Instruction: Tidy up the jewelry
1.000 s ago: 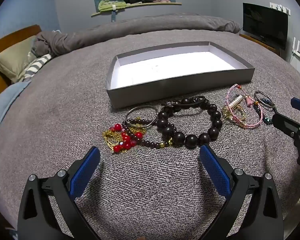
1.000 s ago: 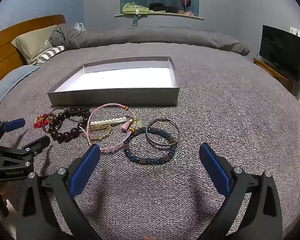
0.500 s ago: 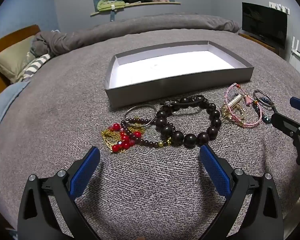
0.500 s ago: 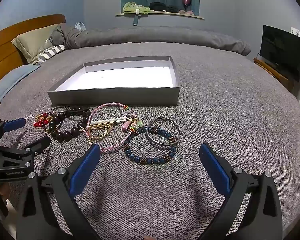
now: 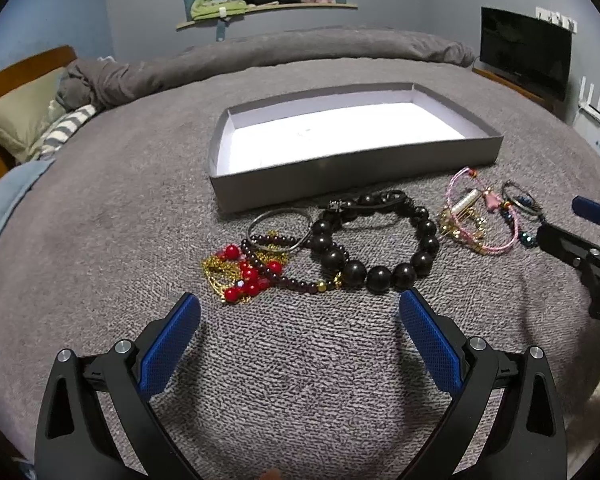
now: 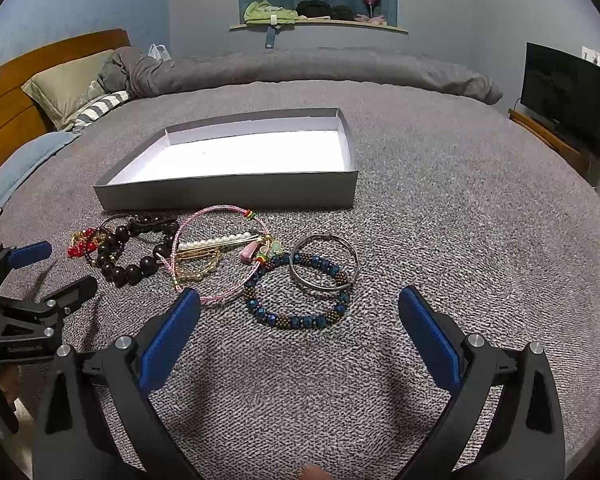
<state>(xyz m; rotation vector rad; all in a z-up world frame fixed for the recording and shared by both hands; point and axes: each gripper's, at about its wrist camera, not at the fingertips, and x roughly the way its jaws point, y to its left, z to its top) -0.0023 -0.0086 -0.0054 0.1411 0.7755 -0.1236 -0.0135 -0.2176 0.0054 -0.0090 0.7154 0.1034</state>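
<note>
Ahead of the wide-spread left gripper (image 5: 300,312) — large dark wooden bead bracelet (image 5: 380,240); blue-and-bronze beaded bracelet (image 6: 298,292) between the right gripper (image 6: 299,308) fingers, also spread wide — shallow grey cardboard tray (image 6: 228,194) beyond.

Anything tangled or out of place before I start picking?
Yes: by the left gripper, the red-and-gold chain, small dark bead strand and metal bangle overlap in a heap. The grey box holds no jewelry.

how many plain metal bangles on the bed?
2. One silver bangle lies at the left end of the row, overlapping the small dark bead strand. The other bangle lies at the right end, overlapping the blue bead bracelet. More could hide in the tangle.
</note>
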